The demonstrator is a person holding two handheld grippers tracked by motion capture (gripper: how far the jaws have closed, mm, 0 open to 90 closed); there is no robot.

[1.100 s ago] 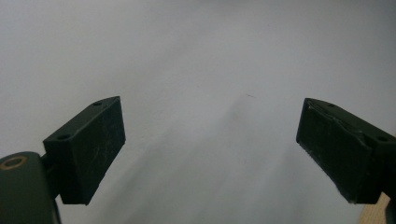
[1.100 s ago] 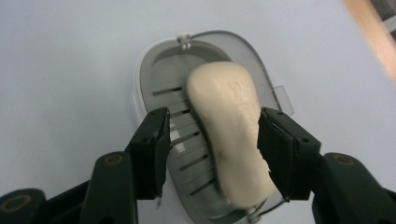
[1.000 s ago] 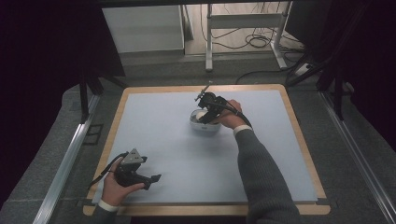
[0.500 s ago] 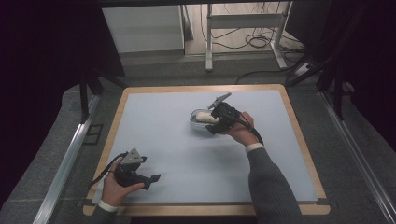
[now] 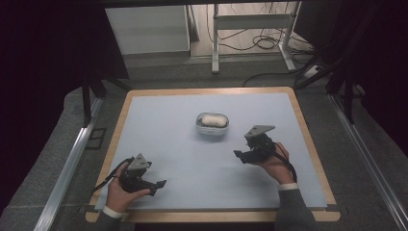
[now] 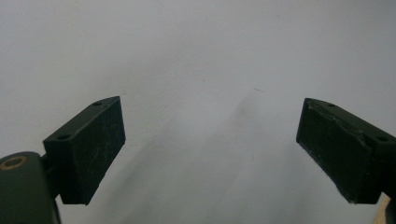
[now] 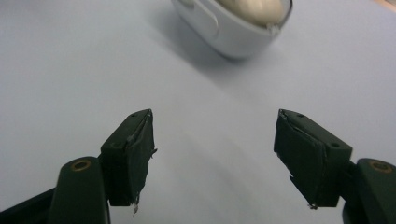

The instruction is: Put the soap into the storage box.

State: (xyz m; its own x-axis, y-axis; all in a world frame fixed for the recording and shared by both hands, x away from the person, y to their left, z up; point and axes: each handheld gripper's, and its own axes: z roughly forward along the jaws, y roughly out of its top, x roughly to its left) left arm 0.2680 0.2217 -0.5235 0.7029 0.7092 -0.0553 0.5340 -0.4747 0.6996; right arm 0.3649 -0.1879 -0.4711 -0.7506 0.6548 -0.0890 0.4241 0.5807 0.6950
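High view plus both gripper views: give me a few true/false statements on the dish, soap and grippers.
1. The soap lies in the dish. True.
2. The right gripper is shut on the dish. False: its fingers stand apart with nothing between them, and the dish sits clear of them.
3. The left gripper is open over bare mat. True.
4. The dish stands at the mat's near left corner. False: it is near the middle, toward the far side.
5. The left gripper touches the dish. False: it is by the near left edge, well apart from it.
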